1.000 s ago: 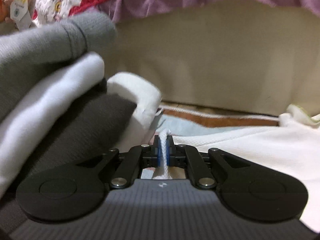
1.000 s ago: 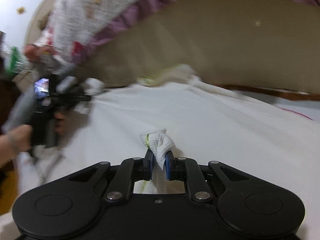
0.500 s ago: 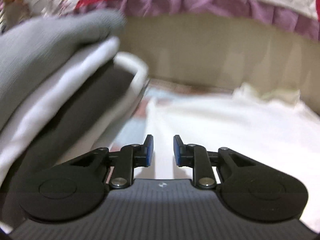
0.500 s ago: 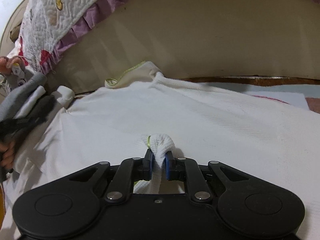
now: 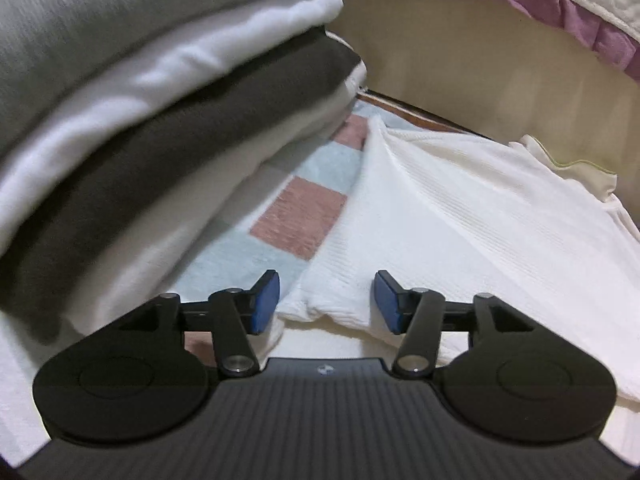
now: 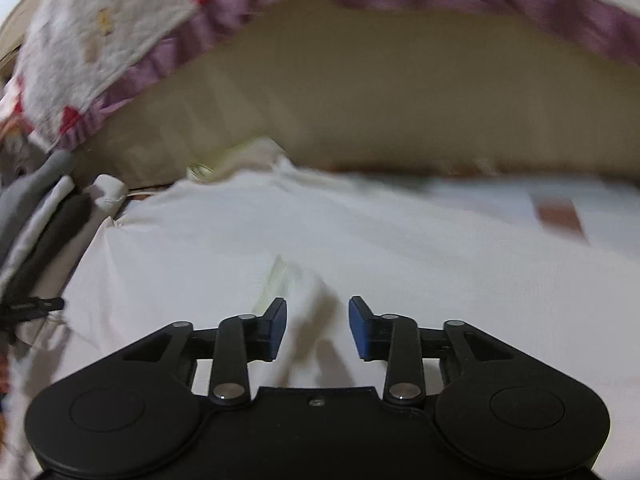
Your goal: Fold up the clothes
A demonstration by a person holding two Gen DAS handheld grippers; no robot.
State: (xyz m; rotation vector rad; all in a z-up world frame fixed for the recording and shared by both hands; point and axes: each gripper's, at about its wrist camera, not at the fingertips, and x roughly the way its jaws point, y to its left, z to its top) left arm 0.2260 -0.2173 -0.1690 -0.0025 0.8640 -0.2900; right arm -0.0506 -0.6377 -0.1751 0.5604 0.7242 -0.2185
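White ribbed garment (image 5: 460,216) lies spread flat on a checked blanket (image 5: 300,216) of pale blue and reddish squares. In the left wrist view its long axis runs from the lower middle of the frame toward the upper right, where a yellow-edged collar or hem (image 5: 568,164) rests against a beige upholstered wall (image 5: 460,60). Its left edge runs diagonally up the middle of the frame, with a folded-under corner low down between the gripper fingers.

Left gripper (image 5: 326,300) has just been opening; its jaws stand moderately wide, with the garment's corner below them and nothing pinched. Right gripper (image 6: 317,328) has also just been opening and stands apart over the cloth (image 6: 360,240), gripping nothing; that view is blurred.

A stack of folded clothes (image 5: 140,100), grey, white and dark grey layers, fills the upper left of the left view, just beside the garment. A quilt with a purple frill (image 6: 132,52) hangs across the top of both views.
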